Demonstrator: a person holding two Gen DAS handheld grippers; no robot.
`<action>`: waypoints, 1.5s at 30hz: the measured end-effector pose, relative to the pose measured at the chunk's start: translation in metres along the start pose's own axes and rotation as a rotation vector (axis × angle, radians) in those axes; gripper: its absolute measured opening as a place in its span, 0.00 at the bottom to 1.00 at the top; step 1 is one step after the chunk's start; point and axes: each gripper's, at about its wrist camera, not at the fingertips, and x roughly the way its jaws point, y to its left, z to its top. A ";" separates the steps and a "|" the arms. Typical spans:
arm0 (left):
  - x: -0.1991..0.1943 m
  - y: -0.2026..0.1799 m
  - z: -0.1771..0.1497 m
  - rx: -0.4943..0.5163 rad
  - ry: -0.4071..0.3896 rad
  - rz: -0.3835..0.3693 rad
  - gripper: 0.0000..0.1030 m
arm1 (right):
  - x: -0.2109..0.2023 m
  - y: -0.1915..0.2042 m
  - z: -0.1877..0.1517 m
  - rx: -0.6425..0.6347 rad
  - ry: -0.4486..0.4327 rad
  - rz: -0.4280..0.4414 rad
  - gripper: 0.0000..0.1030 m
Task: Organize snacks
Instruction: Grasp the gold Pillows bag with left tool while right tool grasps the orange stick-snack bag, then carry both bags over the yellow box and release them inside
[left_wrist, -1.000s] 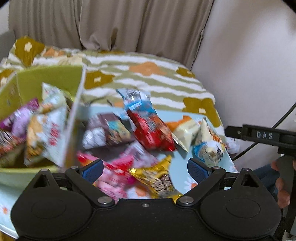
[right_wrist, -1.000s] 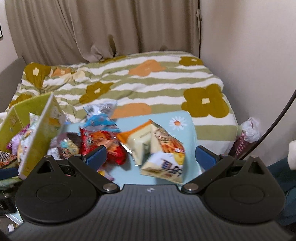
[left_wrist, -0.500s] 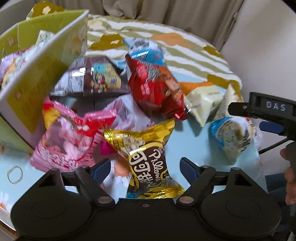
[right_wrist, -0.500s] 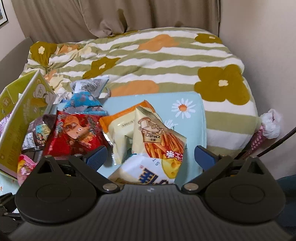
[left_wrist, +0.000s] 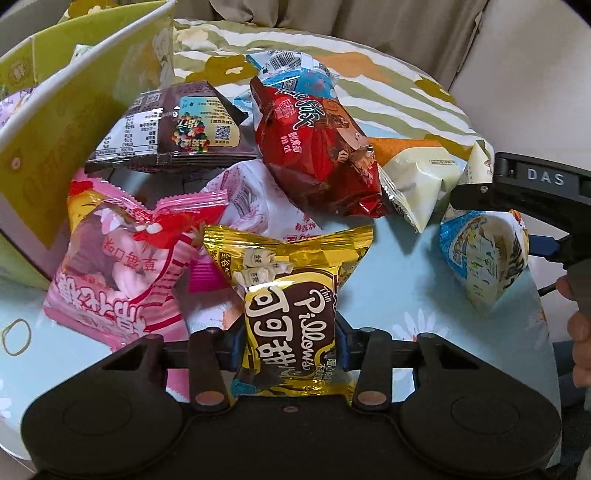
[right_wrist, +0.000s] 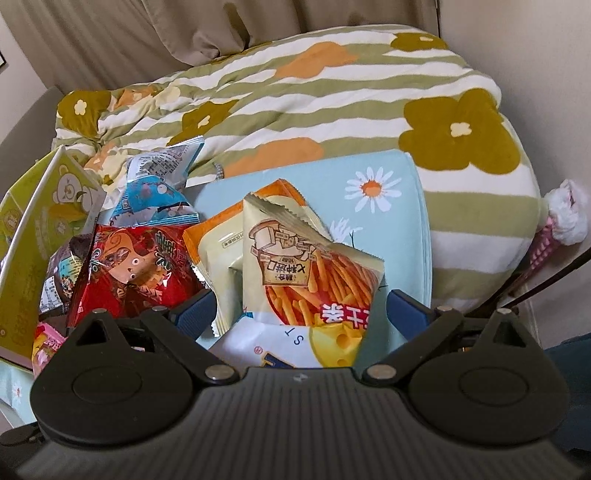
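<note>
Both tongs (left_wrist: 290, 349) (right_wrist: 299, 314) tilted steeply downward.

The left gripper (left_wrist: 290, 350) has just been closing and its blue pads press both sides of the gold snack bag (left_wrist: 290, 291) on the light blue tabletop (left_wrist: 399, 280).

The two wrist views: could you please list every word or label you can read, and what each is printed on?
"Pillows" and "Thin": gold snack packet, clamped in the left gripper.
"DAS": the right gripper's black body.
"ST": white and blue packet between the open fingers of the right gripper.
Chinese print and fine labels on the other packets: not readable to me.
</note>
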 end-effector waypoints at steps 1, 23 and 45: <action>0.000 0.000 -0.001 0.001 -0.001 0.002 0.47 | 0.002 -0.001 0.000 0.008 0.006 0.003 1.00; -0.052 0.001 0.002 0.038 -0.097 -0.050 0.45 | -0.035 0.006 -0.019 0.040 -0.011 0.055 0.69; -0.197 0.125 0.055 -0.082 -0.386 0.095 0.45 | -0.115 0.165 0.016 -0.224 -0.184 0.320 0.69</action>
